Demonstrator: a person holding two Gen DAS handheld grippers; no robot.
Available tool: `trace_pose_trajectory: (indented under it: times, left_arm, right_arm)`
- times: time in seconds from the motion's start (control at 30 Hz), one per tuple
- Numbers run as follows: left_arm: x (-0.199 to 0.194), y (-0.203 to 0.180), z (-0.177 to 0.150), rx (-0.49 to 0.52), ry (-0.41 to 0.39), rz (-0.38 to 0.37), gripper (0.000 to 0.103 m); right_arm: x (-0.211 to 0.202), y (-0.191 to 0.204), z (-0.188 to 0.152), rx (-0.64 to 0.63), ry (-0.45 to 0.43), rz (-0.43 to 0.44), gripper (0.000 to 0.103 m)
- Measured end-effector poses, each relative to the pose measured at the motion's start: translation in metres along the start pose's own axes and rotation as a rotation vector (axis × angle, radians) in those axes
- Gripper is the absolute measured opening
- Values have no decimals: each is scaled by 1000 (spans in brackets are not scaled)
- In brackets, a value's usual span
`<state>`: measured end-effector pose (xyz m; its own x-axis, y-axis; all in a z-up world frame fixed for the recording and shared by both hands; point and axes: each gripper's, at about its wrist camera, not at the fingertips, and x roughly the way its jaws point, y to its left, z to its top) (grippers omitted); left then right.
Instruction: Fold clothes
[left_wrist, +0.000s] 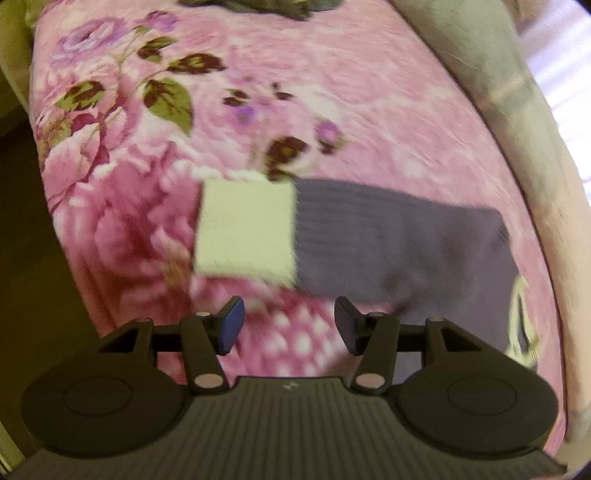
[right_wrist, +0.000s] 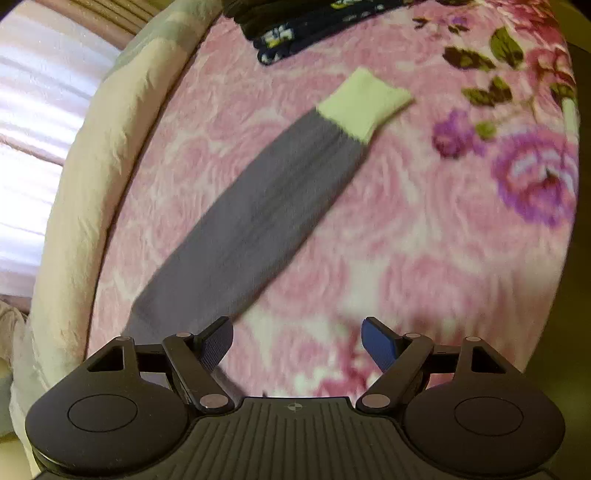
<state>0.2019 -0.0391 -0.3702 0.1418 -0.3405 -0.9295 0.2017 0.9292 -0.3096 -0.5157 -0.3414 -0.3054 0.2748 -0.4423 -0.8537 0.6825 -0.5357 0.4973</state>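
Note:
A grey sock (left_wrist: 399, 243) with a cream cuff (left_wrist: 245, 232) lies flat on the pink floral blanket (left_wrist: 332, 92). In the left wrist view my left gripper (left_wrist: 290, 325) hangs open just in front of the sock's near edge, nothing between its blue pads. From the right wrist the same sock (right_wrist: 251, 221) runs diagonally, its cream cuff (right_wrist: 364, 103) at the far end. My right gripper (right_wrist: 297, 345) is open over the blanket; its left finger (right_wrist: 216, 347) overlaps the sock's near end in the picture, and contact is unclear.
A dark navy patterned garment (right_wrist: 295, 26) is heaped at the blanket's far edge, seen as a dark heap (left_wrist: 258, 5) from the left wrist. A cream padded edge (right_wrist: 85, 184) borders the blanket, with a bright curtain (right_wrist: 33, 110) beyond. A dark drop (left_wrist: 22, 258) lies off the blanket's other side.

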Motion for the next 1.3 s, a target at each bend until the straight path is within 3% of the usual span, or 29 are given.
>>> trace_pose_trajectory:
  times: [0.17, 0.23, 0.27, 0.3, 0.4, 0.47, 0.57, 0.7, 0.83, 0.9, 0.97, 1.03, 1.1, 1.23, 1.3]
  left_arm:
    - [36, 22, 26, -61, 11, 5, 47]
    - [42, 25, 35, -67, 1, -8, 35]
    - [44, 24, 39, -53, 9, 0, 18]
    - [45, 26, 44, -44, 23, -5, 8]
    - [43, 34, 58, -28, 74, -55, 4]
    - [32, 33, 64, 22, 60, -74, 4]
    - [2, 25, 79, 107, -41, -113, 2]
    - [-61, 0, 114, 336, -292, -199, 2]
    - [-74, -22, 145, 561, -416, -156, 3]
    - [-44, -26, 158, 590, -405, -94, 4]
    - [-8, -27, 166, 586, -339, 13, 7]
    - [24, -24, 173, 571, -278, 122, 7]
    - [38, -16, 180, 534, -266, 202, 9]
    - [16, 3, 181, 392, -263, 108, 10]
    - [6, 4, 172, 339, -192, -36, 10]
  right_arm:
    - [-1, 13, -39, 0, -4, -35, 80]
    - [0, 18, -54, -2, -6, -49, 80]
    - [0, 22, -61, -4, -8, -51, 80]
    - [1, 25, -68, -7, -9, -52, 80]
    - [5, 39, -84, -14, -11, -46, 80]
    - [8, 49, -94, -13, -9, -34, 79]
    - [7, 65, -103, -25, -20, -17, 80]
    - [2, 83, -106, -40, -38, -3, 79]
    - [0, 93, -108, -44, -53, 8, 79]
    - [5, 99, -113, -58, -48, 17, 80]
    - [13, 106, -120, -89, -23, 21, 79]
    - [21, 114, -127, -146, 5, 18, 79]
    - [30, 122, -136, -237, 33, 17, 79]
    - [51, 140, -155, -446, 104, 30, 79]
    - [66, 146, -165, -504, 159, 96, 78]
